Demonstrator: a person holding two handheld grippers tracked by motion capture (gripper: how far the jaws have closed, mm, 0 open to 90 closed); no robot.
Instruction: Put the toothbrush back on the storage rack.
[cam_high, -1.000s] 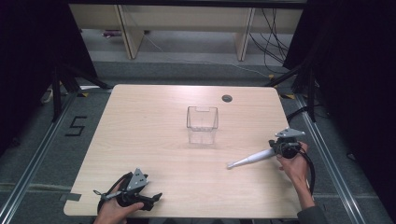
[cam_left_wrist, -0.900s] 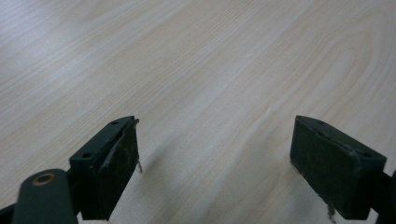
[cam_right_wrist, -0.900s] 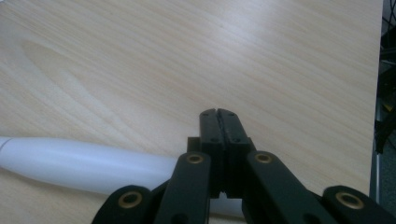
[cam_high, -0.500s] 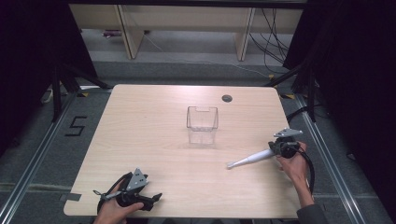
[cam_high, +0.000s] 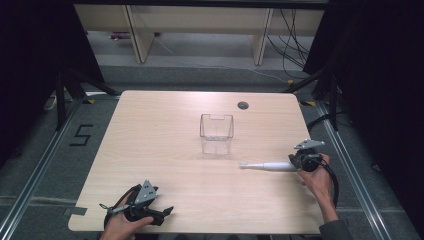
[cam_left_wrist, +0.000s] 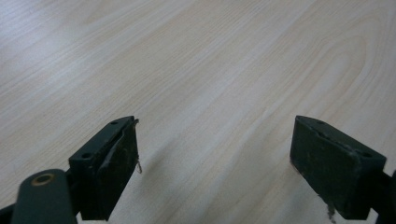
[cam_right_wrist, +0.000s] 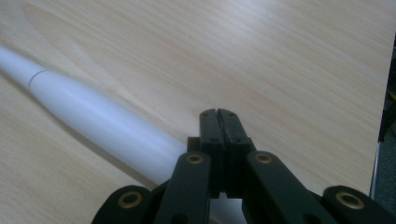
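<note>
A light wooden table (cam_high: 165, 150) is seen, with a clear plastic container (cam_high: 216, 133) standing near its middle. A white tapered tool (cam_high: 267, 166) lies on the tabletop right of the container, pointing toward it, its thick end passing beside and under the right gripper (cam_high: 306, 161), whose jaws are pressed together with nothing between them. The left gripper (cam_high: 159, 214), at the near left edge, is held wide apart and empty.

1 overhead view of table (cam_high: 165, 150); 2 close claw-mounted views sharing it
</note>
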